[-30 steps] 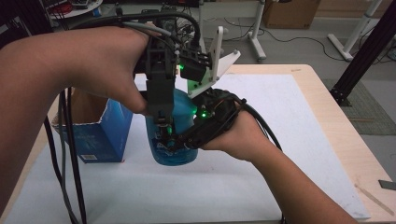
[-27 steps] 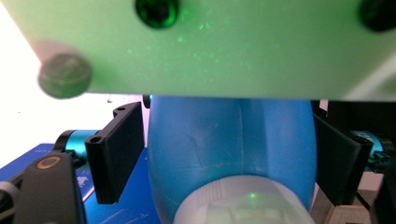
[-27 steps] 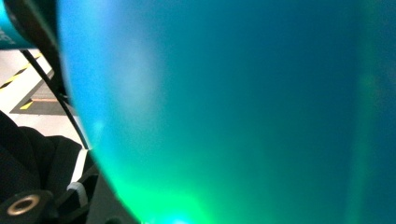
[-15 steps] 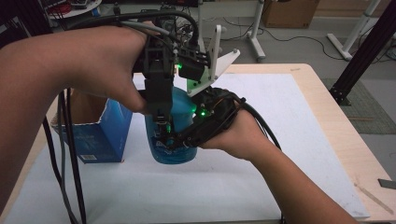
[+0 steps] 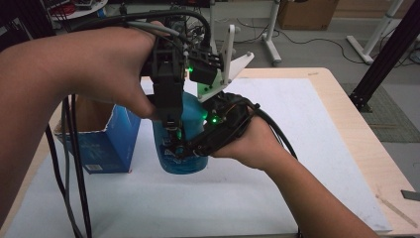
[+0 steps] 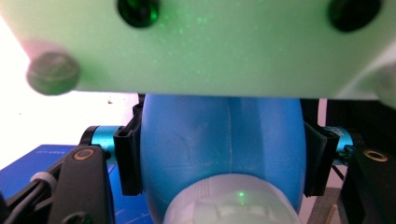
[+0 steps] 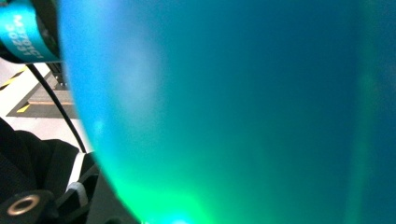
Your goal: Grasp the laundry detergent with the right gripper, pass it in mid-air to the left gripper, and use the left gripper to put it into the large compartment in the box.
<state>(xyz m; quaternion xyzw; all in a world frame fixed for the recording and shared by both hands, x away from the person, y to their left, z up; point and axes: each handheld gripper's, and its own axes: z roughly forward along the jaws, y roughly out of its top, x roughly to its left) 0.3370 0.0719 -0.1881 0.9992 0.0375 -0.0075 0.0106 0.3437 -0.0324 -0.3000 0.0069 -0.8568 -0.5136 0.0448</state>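
Note:
A blue bottle (image 5: 181, 162) stands upright on the white mat, a paler blue top above its darker body. My left gripper (image 5: 173, 133) reaches down over it from above. Its jaws have just been closing, and in the left gripper view both black pads (image 6: 128, 158) press the sides of the bottle's upper part (image 6: 224, 140), just beyond a white ribbed collar (image 6: 233, 205). My right gripper (image 5: 184, 148) comes in from the right and is shut on the bottle's body, whose blue wall (image 7: 224, 112) crowds the right gripper view.
An open blue cardboard box (image 5: 106, 144) stands just left of the bottle. The white mat (image 5: 297, 114) covers most of the wooden table (image 5: 366, 148). Black cables (image 5: 74, 163) hang from the left hand. Stand legs and cords lie on the floor beyond.

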